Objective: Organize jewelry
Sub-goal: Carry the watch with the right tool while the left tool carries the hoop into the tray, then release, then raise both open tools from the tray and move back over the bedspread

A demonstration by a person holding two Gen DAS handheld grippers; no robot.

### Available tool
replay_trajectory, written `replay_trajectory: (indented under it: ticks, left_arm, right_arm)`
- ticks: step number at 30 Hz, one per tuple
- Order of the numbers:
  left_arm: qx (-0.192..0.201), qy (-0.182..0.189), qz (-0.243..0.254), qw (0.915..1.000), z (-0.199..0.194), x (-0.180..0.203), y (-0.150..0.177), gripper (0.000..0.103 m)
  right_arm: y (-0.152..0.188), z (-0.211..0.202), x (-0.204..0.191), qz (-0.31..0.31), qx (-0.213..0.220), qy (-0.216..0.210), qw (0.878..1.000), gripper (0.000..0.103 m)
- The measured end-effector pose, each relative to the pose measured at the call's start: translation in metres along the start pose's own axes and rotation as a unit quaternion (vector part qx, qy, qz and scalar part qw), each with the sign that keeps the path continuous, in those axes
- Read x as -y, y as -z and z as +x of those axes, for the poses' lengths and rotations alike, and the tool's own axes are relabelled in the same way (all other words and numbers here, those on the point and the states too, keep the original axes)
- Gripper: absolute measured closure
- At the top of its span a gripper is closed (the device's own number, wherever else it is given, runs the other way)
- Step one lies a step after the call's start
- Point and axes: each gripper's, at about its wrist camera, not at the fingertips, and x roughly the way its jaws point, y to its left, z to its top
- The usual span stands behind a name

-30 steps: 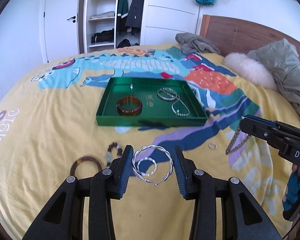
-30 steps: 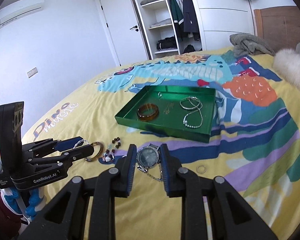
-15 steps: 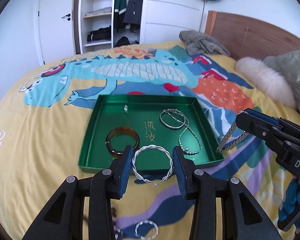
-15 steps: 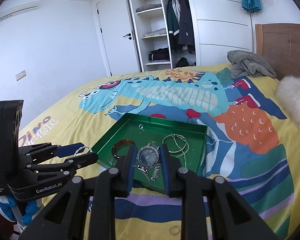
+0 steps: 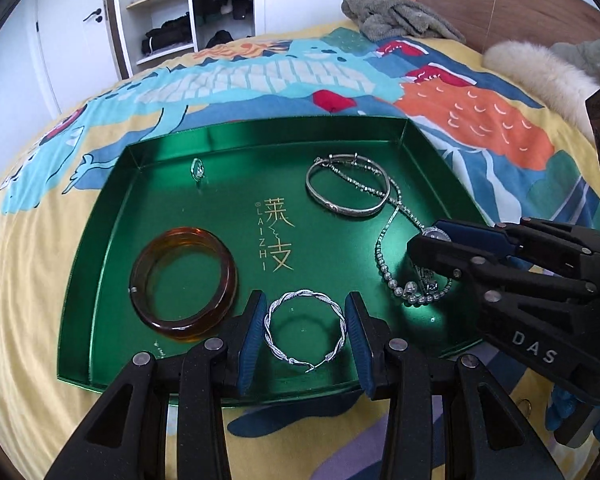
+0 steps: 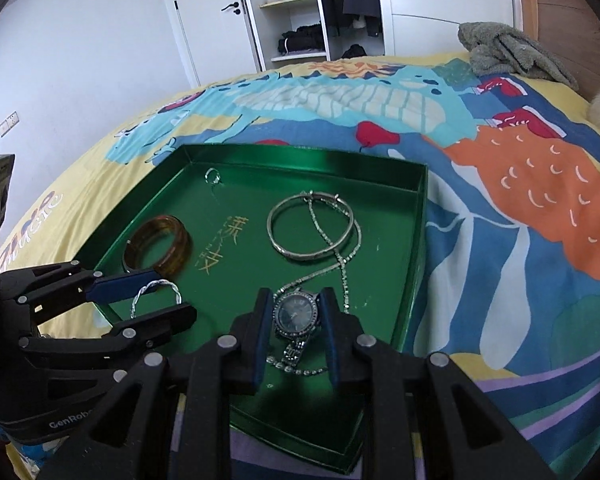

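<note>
From our left wrist view, the left gripper (image 5: 305,333) pinches a twisted silver hoop earring (image 5: 305,330) flat over the glossy green tray (image 5: 100,216), seemingly ready to set down beside the amber bangle (image 5: 183,282).

From our right wrist view, the right gripper (image 6: 295,325) clamps a rhinestone wristwatch (image 6: 295,314), strap dangling onto the beaded necklace (image 6: 342,256).

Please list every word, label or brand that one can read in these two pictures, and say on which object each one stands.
"LAIZHI", in gold beside two gold Chinese characters, on the floor of the green tray.
"DAS", cut off, on the right gripper, seen from the left wrist.
"GenRobo", cut off, on the left gripper, seen from the right wrist.
Large white letters on the yellow bedspread: only partly visible, not readable.
Watch dial: too small to read.
</note>
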Motion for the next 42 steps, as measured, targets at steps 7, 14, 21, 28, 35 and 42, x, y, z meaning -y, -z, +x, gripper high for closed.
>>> replay_trajectory:
  ticks: [7,14,21,28,35,42]
  left_arm:
    - [-0.011,0.002,-0.015,0.9998,0.005,-0.004,0.005,0.062]
    - [-0.016,-0.003,-0.027,0.9995,0.001,-0.009,0.003,0.061]
    - [0.01,-0.007,-0.039,0.9992,-0.042,-0.017,-0.005,0.057]
    - [0.071,-0.027,-0.047,0.9961,-0.142,-0.031,-0.002,0.049]
    - [0.128,-0.061,-0.04,0.9891,-0.256,-0.043,0.01,0.049]
    - [0.195,-0.117,-0.023,0.9735,-0.379,-0.052,0.019,0.049]
  right_arm:
    - [0.007,0.008,0.0,-0.009,-0.018,0.015,1.0,0.079]
    - [0.002,-0.011,0.004,0.001,0.002,0.026,1.0,0.065]
    - [-0.004,-0.06,0.005,0.015,0.036,0.033,0.999,0.065]
    - [-0.007,-0.142,-0.011,0.008,0.08,0.027,0.996,0.065]
    - [-0.011,-0.246,-0.042,-0.003,0.133,0.026,0.991,0.065]
    - [-0.014,-0.355,-0.081,-0.01,0.19,0.037,0.981,0.065]
